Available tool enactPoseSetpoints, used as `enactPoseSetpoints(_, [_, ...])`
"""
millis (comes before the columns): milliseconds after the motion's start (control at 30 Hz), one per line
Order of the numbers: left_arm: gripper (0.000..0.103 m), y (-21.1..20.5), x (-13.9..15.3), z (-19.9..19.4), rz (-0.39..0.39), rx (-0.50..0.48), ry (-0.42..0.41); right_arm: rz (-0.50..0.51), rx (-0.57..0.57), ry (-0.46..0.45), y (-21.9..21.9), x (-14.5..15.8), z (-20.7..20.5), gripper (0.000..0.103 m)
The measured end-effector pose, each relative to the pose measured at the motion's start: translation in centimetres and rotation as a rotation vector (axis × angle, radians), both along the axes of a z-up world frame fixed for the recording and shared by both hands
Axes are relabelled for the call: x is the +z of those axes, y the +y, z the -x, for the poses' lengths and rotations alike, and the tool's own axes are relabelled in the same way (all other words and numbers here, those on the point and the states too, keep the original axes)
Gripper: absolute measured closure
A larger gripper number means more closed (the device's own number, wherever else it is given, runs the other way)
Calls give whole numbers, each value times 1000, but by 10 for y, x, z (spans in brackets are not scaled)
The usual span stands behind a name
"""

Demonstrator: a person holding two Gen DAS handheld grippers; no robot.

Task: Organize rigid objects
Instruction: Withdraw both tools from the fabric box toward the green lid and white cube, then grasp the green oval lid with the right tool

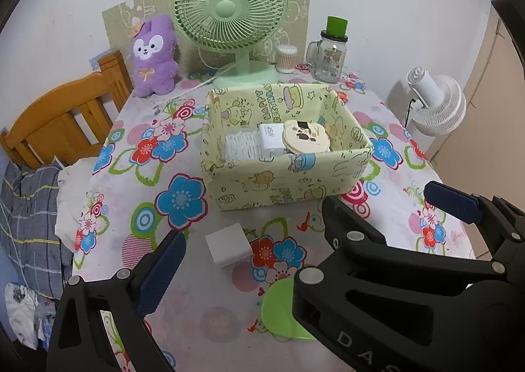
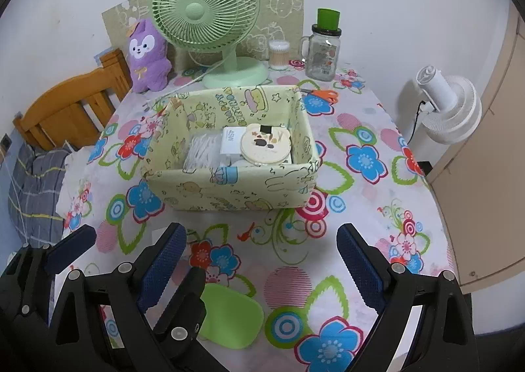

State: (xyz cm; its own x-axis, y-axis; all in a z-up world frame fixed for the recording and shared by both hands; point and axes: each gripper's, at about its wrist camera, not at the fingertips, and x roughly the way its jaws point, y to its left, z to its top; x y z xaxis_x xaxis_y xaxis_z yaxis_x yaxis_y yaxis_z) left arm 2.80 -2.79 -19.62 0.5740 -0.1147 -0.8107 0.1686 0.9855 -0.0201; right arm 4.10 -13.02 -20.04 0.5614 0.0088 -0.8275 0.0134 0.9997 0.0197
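Both hand-held grippers released and empty, left hand-held gripper over small white rectangular block, right hand-held gripper near flat green plastic lid, yellow cartoon-print fabric box on floral worktop

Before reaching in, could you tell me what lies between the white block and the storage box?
Only bare flowered tablecloth separates the white block from the storage box, as the left wrist view shows.

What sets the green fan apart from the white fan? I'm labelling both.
The green fan stands on the table facing the cameras; the white fan stands beside the table, showing its back. The green fan's grille is flat with thin spokes; the white fan's housing is ribbed. Both are corded.
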Motion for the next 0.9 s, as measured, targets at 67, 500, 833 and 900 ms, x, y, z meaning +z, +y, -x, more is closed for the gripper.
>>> enactPoseSetpoints(67, [3, 2, -4, 0, -8, -1, 2, -1, 2, 4, 3, -5, 1, 8])
enactPoseSetpoints(500, [3, 19, -37, 3, -36, -46, 35, 7, 46, 23, 22, -36, 5, 8])
enactPoseSetpoints(833, [3, 34, -67, 9, -39, -30, 67, 35, 87, 44, 33, -61, 11, 8])
enactPoseSetpoints(900, [3, 38, -72, 10, -37, -22, 73, 33, 91, 52, 35, -66, 12, 8])
